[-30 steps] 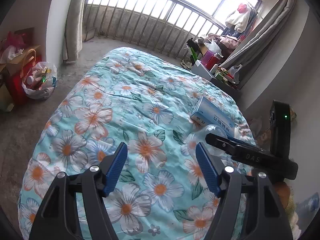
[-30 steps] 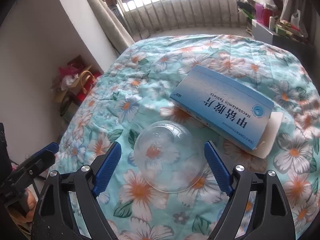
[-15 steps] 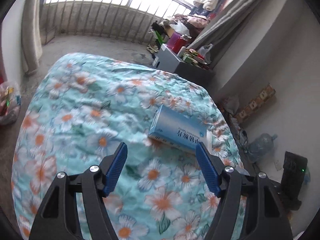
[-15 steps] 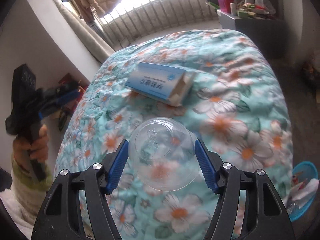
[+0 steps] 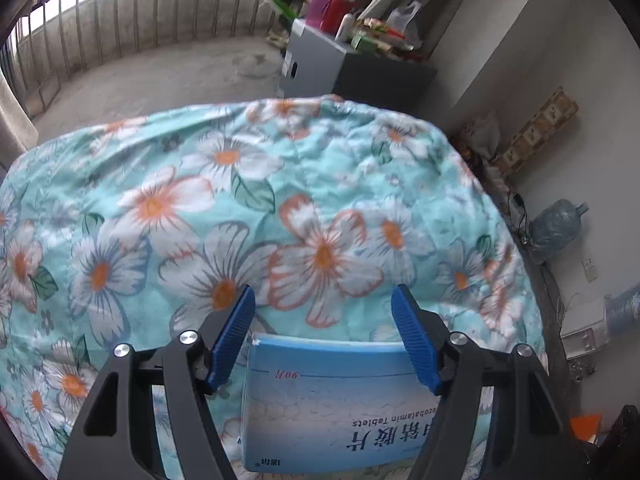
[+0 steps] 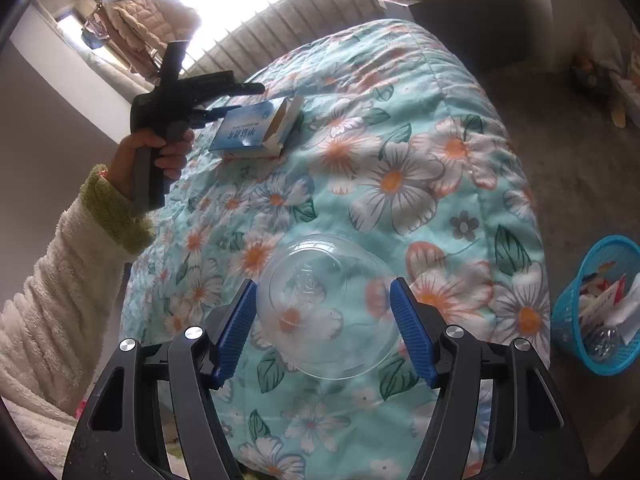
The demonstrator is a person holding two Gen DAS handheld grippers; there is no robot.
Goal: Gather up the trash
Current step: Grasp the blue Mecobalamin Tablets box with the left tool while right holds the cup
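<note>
My right gripper (image 6: 323, 316) clamps the clear plastic cup (image 6: 326, 306) above the floral quilt (image 6: 400, 128); my left gripper (image 5: 323, 330) stands apart — its jaws straddle the blue tablet box (image 5: 332, 404) without pressing; the blue basket (image 6: 600, 308) sits on the floor beside the bed.

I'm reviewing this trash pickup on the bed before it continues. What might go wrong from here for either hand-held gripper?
1. The clear plastic dome lid sits between the right hand-held gripper's blue pads; thin and slick, it may buckle or pop out.
2. The blue cardboard medicine box lies between the left hand-held gripper's open pads; its open end flap may crush or snag.
3. The blue mesh trash basket stands on the floor beside the bed, so a drop may miss.
</note>
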